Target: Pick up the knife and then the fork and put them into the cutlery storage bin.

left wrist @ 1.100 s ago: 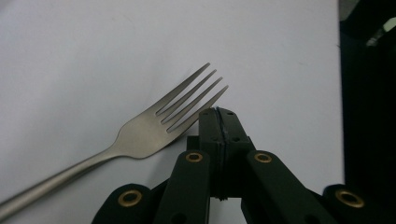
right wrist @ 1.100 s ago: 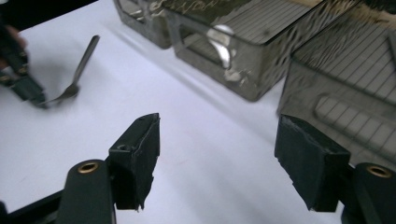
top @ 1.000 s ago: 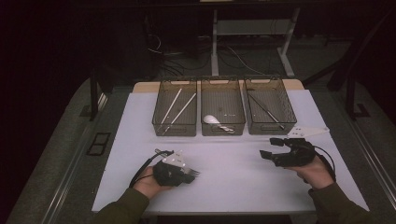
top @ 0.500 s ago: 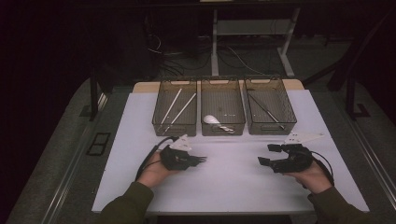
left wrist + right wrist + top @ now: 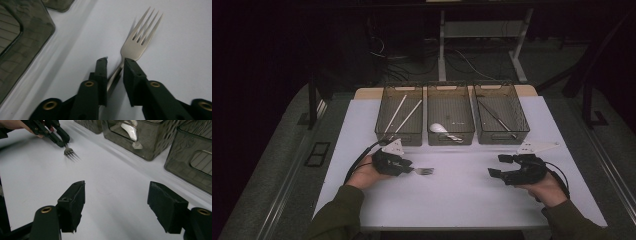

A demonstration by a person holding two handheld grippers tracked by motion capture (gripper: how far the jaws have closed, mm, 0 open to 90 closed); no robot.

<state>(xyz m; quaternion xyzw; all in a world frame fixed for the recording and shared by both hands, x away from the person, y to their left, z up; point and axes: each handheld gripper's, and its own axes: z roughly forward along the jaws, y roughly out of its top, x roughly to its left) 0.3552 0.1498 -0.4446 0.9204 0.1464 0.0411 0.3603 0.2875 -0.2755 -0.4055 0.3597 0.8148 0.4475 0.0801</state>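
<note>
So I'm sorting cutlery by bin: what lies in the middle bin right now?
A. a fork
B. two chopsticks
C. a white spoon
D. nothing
C: the high view shows a white spoon lying in the middle bin; the fork is on the table at the left claw.

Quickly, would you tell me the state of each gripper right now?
Left gripper: jaws just opening, fork handle between them.
Right gripper: open, empty.
</note>
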